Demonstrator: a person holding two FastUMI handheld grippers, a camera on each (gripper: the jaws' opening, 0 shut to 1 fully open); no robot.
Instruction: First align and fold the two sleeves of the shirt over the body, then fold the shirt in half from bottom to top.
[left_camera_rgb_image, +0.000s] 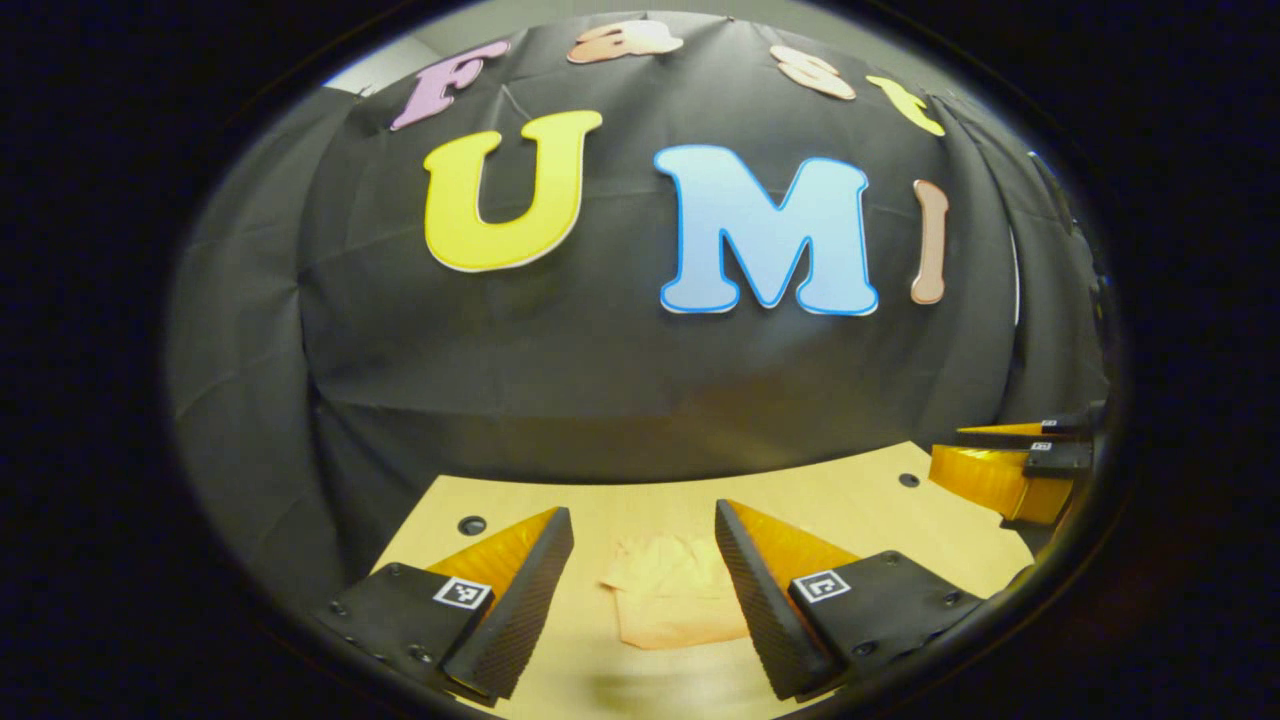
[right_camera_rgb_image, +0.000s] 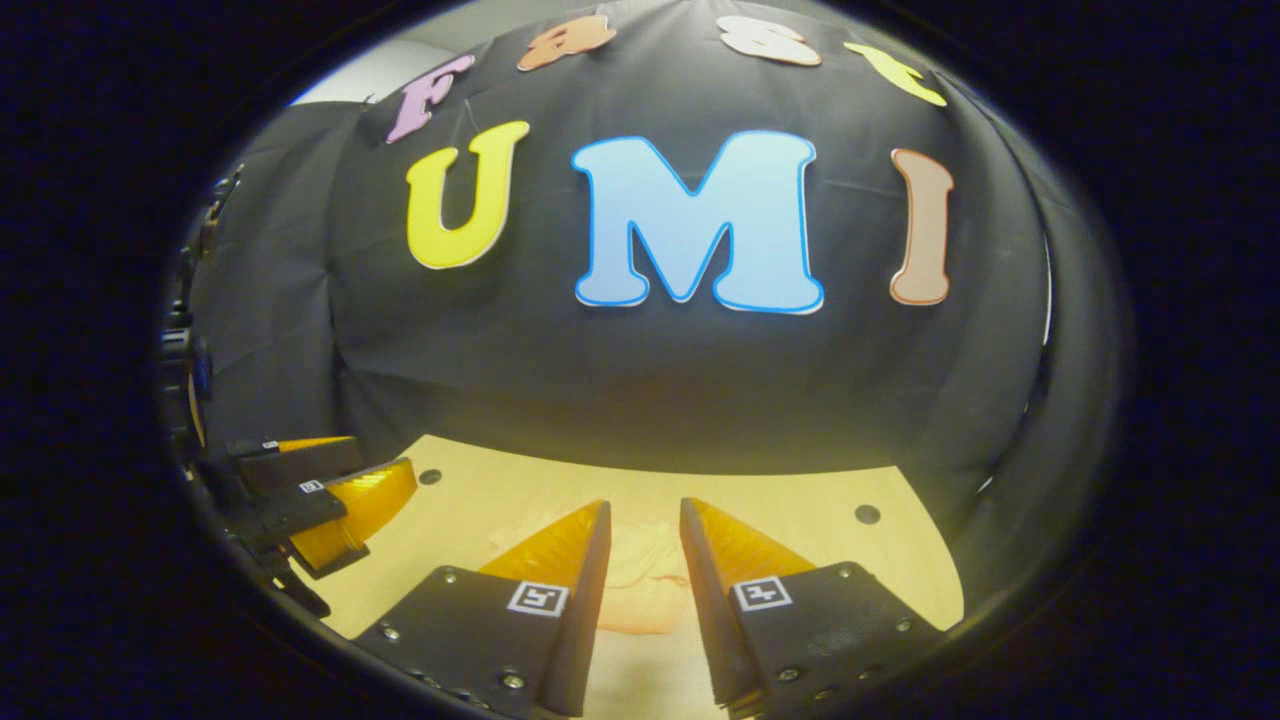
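A: Where's the shirt (left_camera_rgb_image: 672, 595) right now?

B: Low centre of the left gripper view, on the pale table (left_camera_rgb_image: 860, 490), showing through the gap between my left gripper's (left_camera_rgb_image: 640, 545) fingers. Same place in the right gripper view, behind my right gripper (right_camera_rgb_image: 645, 535), partly hidden by it.

A: Look of it?

B: Peach, small, a compact squarish bundle with a crumpled upper edge. I pick out no sleeve lying off to either side. That fits a shirt already folded, or one simply bunched and waiting. Can't settle which from here.

A: Tools?

B: Left: fingers spread wide, nothing between them, hovering above the table. Right: gap narrower but plainly parted, holding nothing. I also see the right gripper at the right edge of the left gripper view, and the left one at lower left of the right gripper view. Both well off the cloth.

A: Advice on handling?

B: Thin, limp fabric. Any pinch should catch an edge cleanly, both hands level, and lay it flat without dragging the layers beneath.
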